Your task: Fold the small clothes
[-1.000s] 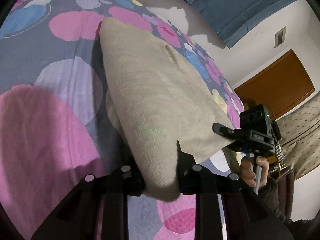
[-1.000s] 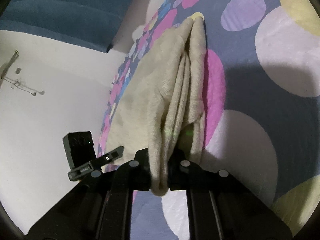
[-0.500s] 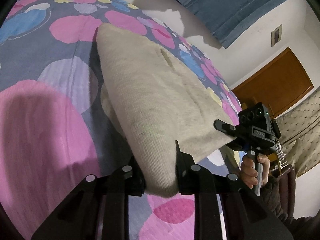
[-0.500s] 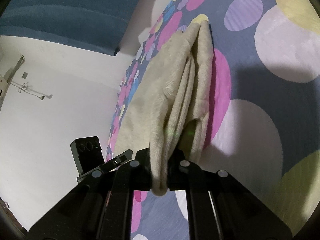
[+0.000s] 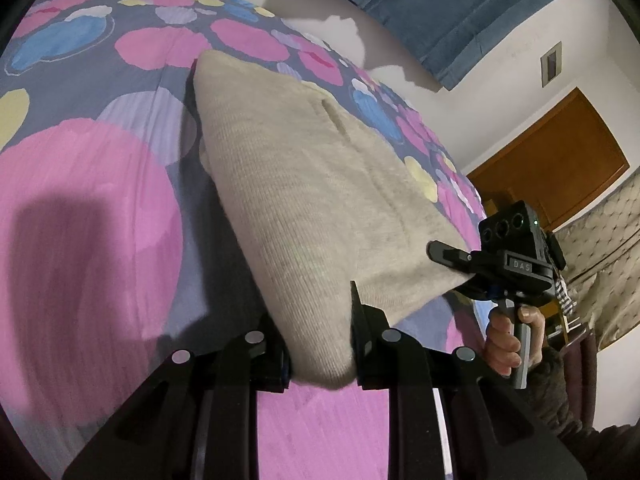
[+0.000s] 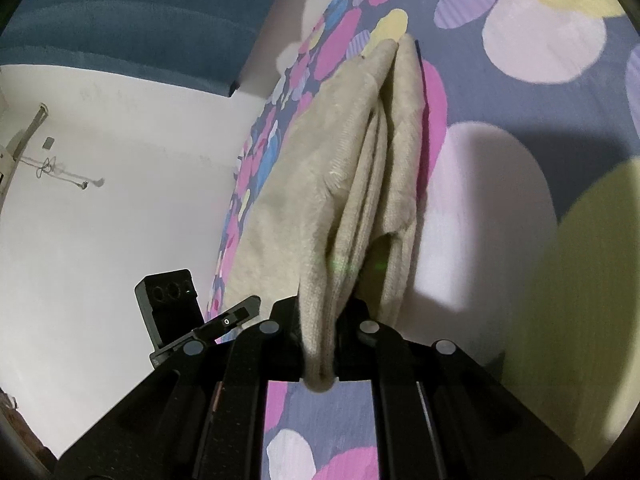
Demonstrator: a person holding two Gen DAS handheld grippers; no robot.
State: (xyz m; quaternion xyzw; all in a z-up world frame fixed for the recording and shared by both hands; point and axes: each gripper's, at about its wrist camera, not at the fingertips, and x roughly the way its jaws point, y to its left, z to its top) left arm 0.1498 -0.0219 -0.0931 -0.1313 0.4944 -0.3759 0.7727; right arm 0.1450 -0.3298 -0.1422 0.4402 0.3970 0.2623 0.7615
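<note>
— While both tools keep their grip, what has changed since a second ago?
— Little: the beige knitted garment [image 5: 320,200] sits slightly lower against the grey bedsheet with pink, blue and yellow dots [image 5: 92,216].
— Any writing?
— "DAS" on the right gripper [image 5: 452,264].
— Count?
— One garment, two grippers. The left gripper [image 5: 320,344] clamps one corner, the right another; its far edge rests on the sheet.
</note>
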